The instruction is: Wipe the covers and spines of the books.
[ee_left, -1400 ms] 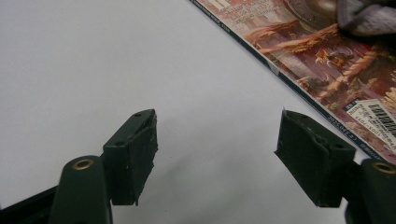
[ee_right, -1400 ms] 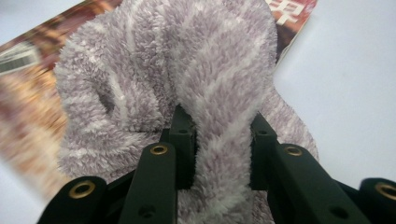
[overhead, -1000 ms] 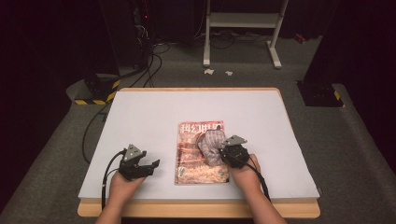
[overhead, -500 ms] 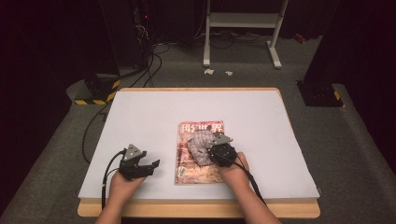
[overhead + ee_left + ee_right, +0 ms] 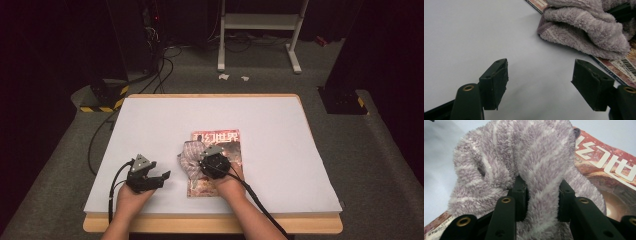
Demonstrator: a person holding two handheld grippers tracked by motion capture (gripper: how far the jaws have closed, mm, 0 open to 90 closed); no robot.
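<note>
Fingers of right gripper pinching towel, wiping magazine; left gripper fingers spread. Next: steady sweep.

Left forearm enters from the near edge, hand wrapped round the left tongs, low at the near left, pointing right and slightly far. Jaws stand wide apart, nothing between them. Right forearm enters from the near edge, angled left, hand on the right tongs near centre, pointing left. Its jaws have just been opening slightly, pads pressed on a fold of fluffy cloth.
</note>
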